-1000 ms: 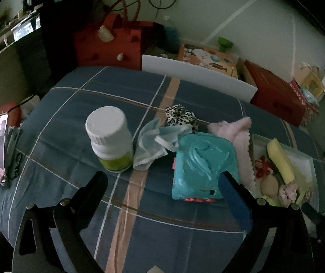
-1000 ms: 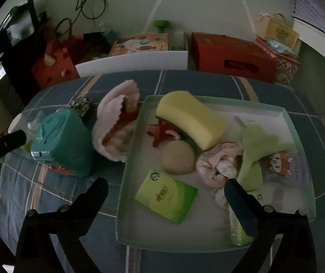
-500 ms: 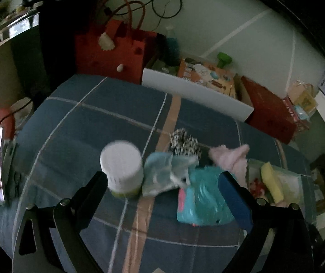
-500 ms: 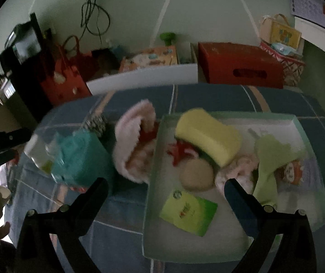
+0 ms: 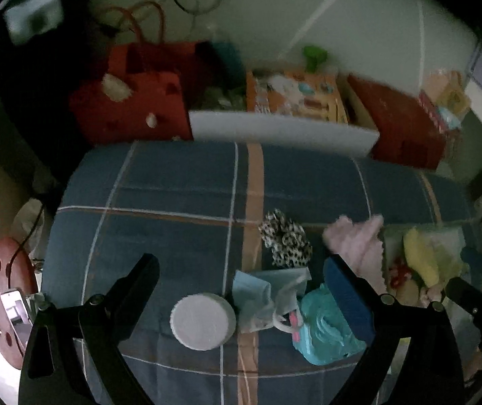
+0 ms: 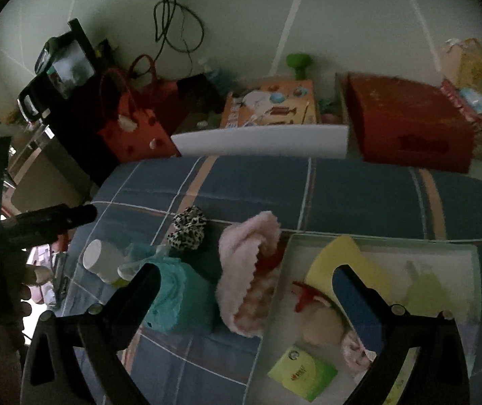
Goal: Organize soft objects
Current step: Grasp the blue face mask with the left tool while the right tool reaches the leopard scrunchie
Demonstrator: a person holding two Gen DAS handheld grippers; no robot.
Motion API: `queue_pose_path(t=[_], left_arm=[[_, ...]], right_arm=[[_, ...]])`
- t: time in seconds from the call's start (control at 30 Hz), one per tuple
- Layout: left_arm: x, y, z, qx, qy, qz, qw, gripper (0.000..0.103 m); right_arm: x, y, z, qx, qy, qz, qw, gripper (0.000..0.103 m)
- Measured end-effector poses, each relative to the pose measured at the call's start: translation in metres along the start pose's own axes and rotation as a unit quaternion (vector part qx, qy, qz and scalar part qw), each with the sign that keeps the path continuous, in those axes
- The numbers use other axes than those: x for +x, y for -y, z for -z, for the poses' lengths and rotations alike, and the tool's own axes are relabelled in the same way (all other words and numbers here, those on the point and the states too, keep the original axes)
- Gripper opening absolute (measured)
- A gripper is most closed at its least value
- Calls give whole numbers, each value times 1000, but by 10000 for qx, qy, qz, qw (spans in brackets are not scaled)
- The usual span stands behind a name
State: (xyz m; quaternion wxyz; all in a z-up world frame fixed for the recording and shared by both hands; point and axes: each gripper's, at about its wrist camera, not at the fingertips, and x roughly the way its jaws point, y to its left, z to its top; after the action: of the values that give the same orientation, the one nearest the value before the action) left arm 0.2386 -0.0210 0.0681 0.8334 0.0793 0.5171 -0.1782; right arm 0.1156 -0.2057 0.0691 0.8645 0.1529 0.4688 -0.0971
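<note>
I hold the left gripper (image 5: 241, 283) high over the cloth (image 5: 173, 195), fingers wide apart and empty, so I can survey the loose pieces before I choose one. From the left: the white-capped bottle (image 5: 203, 321) stands upright, hard, probably not mine to sort. Touching it is the face mask (image 5: 258, 295), crumpled, its long axis running left to right with a loop trailing toward the teal pack (image 5: 322, 334). Beyond them the leopard scrunchie (image 5: 286, 238) lies flat. The pink cloth (image 6: 247, 270) drapes over the tray's (image 6: 376, 241) left rim, its length running front to back, half in and half out. My right gripper (image 6: 244, 283), fingers also apart and holding nothing, hovers above that rim. Inside the tray, the yellow sponge (image 6: 339, 263) lies diagonally, pointing away to the left.
</note>
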Motion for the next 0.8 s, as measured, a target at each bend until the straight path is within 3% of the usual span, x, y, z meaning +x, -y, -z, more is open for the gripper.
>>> queue_pose_path(t=[0.2,0.3,0.53,0.67,0.8], left_arm=[[34,8,-9,164,-624,-174,9978,98],[49,5,-12,66,-929,-63,9956,95],[78,8,-11,202,-1431,-133,9894,54],[88,10,-9,288,-1557,-144,9873,45],[95,12,-6,367,-1654,-85,9855,29]], right_arm=[[25,-10,-17,-131,-236,-365,9990,102],[41,-14,-24,-168,-441,-488,9977,98],[66,-20,-32,-442,-718,-354,9958,92],[75,-19,-36,-484,-807,-326,9950,90],[82,-20,-39,-511,-860,-340,9944,89]])
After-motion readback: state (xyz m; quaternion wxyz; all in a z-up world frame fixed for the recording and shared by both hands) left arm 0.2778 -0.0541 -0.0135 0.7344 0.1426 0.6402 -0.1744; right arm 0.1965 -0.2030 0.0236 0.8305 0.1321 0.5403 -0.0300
